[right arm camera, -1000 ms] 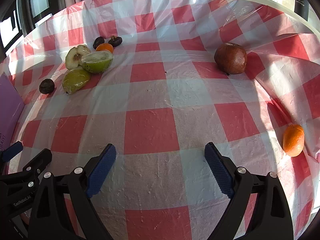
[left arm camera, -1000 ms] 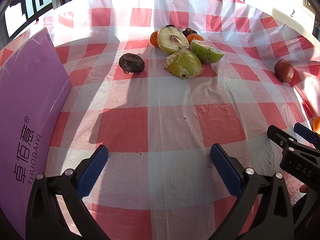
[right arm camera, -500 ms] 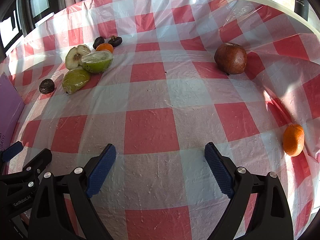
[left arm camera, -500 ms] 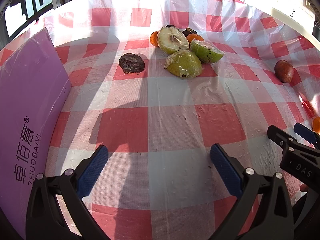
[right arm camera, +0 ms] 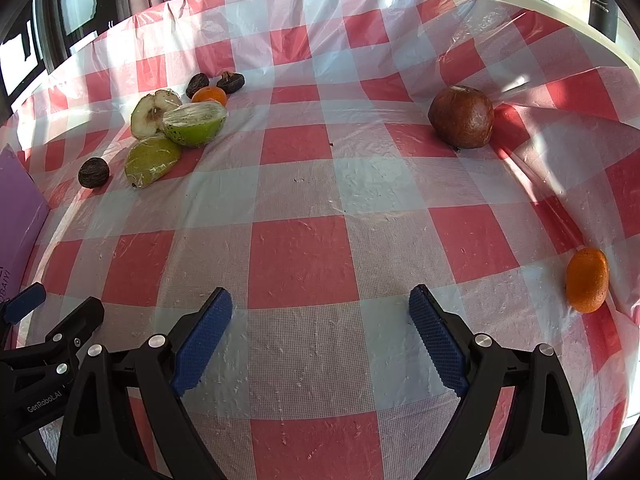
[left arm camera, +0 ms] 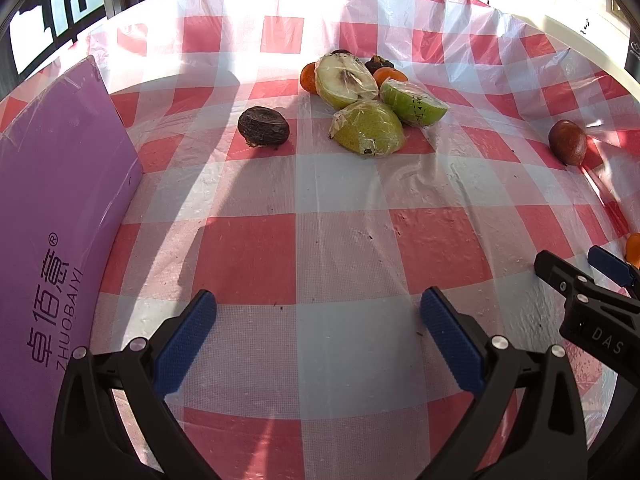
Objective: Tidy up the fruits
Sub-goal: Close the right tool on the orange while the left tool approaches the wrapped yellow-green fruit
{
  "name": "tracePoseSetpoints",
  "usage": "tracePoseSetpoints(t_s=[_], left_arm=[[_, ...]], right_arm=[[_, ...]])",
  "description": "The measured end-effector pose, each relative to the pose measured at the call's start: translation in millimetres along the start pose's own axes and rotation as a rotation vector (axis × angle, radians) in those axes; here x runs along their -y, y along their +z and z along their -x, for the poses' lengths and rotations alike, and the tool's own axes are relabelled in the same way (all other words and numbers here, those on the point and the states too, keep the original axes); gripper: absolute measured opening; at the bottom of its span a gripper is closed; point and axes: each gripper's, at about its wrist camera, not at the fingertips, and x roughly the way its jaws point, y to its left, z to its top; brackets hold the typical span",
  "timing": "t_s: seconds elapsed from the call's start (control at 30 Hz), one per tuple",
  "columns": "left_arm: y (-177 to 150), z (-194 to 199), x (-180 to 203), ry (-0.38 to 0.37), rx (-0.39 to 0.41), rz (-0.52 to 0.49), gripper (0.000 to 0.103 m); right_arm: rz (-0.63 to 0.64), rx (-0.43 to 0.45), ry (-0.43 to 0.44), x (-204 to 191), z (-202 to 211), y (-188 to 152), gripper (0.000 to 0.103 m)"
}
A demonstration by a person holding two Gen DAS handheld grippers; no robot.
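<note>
A cluster of fruit lies at the far side of the checked tablecloth: three wrapped pear halves (left arm camera: 366,126) (right arm camera: 150,158), small oranges (left arm camera: 390,76) (right arm camera: 209,95) and dark fruits behind them. A dark wrinkled fruit (left arm camera: 263,126) (right arm camera: 93,173) lies apart to their left. A brown round fruit (left arm camera: 567,142) (right arm camera: 461,117) sits far right. A lone orange (right arm camera: 586,280) lies near the right edge. My left gripper (left arm camera: 318,334) is open and empty above the cloth. My right gripper (right arm camera: 320,332) is open and empty too, and shows in the left wrist view (left arm camera: 582,280).
A purple box (left arm camera: 52,240) with printed lettering stands along the left side, also in the right wrist view (right arm camera: 18,208). The red-and-white plastic tablecloth (left arm camera: 320,248) is wrinkled and rises at the right edge. Windows lie beyond the far edge.
</note>
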Motion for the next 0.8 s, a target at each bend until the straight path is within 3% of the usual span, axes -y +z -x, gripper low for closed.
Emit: tracePoseSetpoints(t_s=[0.8], left_arm=[[0.3, 0.0, -0.2, 0.0, 0.0, 0.0, 0.102]], right_arm=[[0.01, 0.0, -0.002, 0.0, 0.5, -1.3, 0.087]])
